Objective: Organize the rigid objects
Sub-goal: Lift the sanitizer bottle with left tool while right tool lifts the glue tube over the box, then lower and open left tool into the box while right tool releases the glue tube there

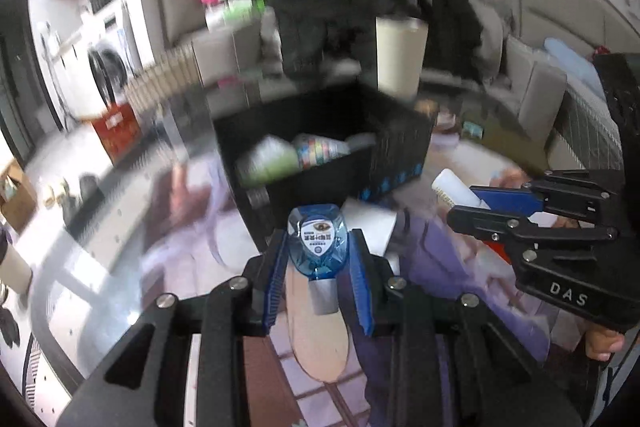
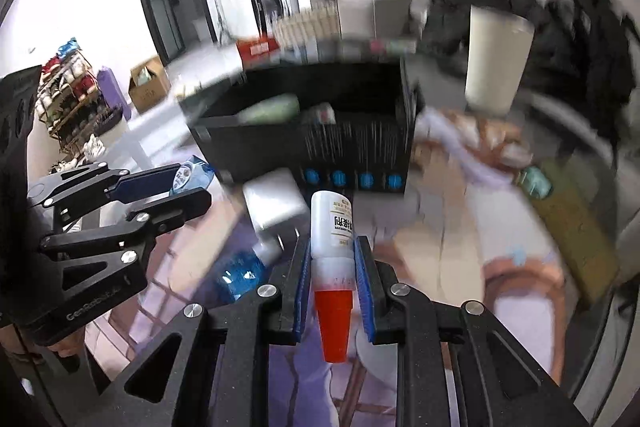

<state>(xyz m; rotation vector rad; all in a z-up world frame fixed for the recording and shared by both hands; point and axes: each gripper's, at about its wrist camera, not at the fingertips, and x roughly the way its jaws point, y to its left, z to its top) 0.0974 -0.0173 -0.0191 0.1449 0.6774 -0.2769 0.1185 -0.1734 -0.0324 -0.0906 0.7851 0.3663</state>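
Both tools are black with shiny round screws and blue ridged pads; the right hand-held gripper [image 1: 464,209] has "DAS" in white letters

I counted two tools, the left tool [image 1: 318,269] and the right tool [image 2: 333,275], each carrying one bottle: one blue bottle [image 1: 317,241] and one white bottle with a red cap [image 2: 333,247]. I saw one black bin [image 2: 320,131], with at least two items inside, too blurred to name, and one tall cream cup [image 2: 496,63] behind it.
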